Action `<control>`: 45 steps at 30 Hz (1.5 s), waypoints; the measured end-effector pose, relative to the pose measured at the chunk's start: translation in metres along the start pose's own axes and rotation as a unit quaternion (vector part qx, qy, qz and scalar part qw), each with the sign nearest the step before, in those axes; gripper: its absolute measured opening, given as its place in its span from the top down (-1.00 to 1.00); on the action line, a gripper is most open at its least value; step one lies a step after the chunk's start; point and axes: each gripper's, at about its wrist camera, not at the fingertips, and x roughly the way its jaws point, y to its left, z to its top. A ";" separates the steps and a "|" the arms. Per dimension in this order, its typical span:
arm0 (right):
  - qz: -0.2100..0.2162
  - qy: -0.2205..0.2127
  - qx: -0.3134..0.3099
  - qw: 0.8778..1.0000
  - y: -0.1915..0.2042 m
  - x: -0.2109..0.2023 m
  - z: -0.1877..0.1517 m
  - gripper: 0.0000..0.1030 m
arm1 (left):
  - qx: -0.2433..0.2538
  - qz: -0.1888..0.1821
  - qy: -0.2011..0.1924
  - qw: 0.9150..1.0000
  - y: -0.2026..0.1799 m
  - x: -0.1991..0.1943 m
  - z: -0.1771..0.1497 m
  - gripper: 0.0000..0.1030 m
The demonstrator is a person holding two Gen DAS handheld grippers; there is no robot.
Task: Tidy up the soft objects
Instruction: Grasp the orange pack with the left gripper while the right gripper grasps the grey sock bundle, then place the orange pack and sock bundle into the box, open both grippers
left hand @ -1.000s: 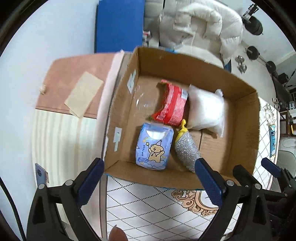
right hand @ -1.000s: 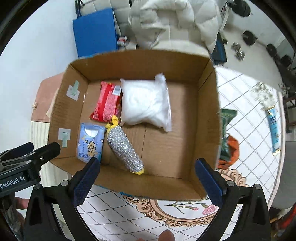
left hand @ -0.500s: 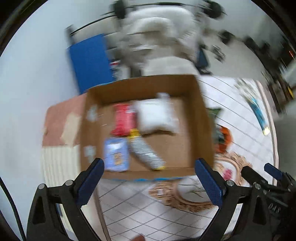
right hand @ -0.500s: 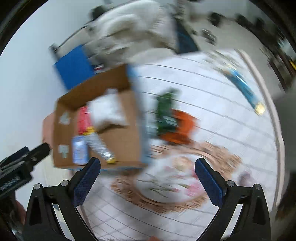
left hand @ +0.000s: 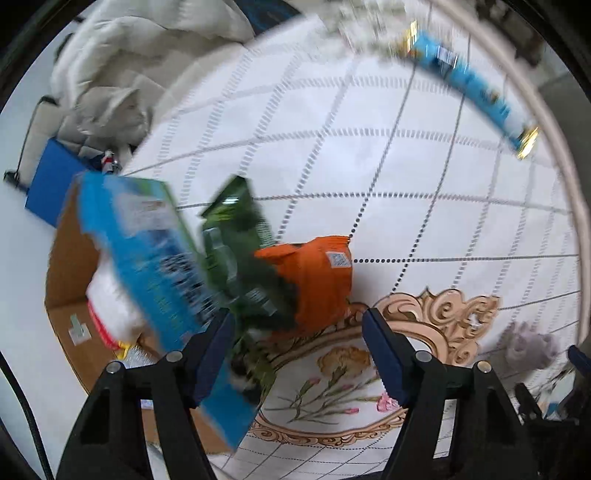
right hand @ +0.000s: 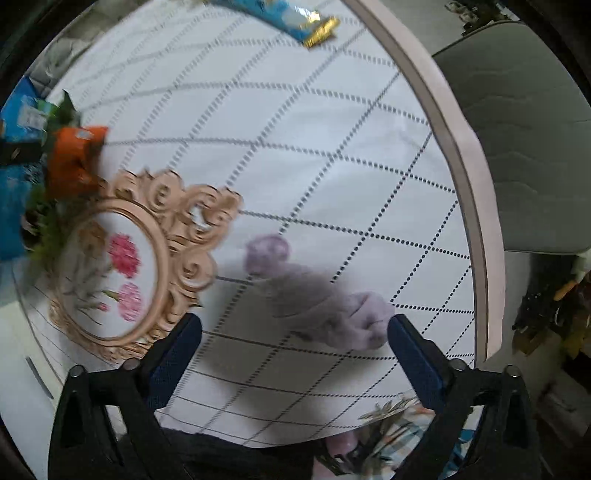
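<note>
Lilac soft toy (right hand: 314,299) lies on the tablecloth (right hand: 332,147), just ahead of the right gripper (right hand: 293,334), whose jaws are spread wide and empty. It is best straddled mid-body and closed on gently. Left gripper (left hand: 297,339) is likewise wide open and empty.

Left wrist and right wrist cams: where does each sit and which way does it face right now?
Left wrist: on the left gripper, looking down past its open fingers at the orange pouch, green packet and cardboard box; the right gripper shows at the right edge.
Right wrist: on the right gripper, looking down past its open fingers at the purple soft toy near the table's rim; grey chair beyond.
Shared: orange pouch, blue wrapper, floral tablecloth medallion, purple soft toy.
</note>
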 end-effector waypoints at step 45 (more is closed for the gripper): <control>0.085 0.048 -0.010 0.995 -0.071 0.019 0.040 0.17 | -0.120 -0.201 0.029 0.972 -0.050 0.044 -0.107 0.31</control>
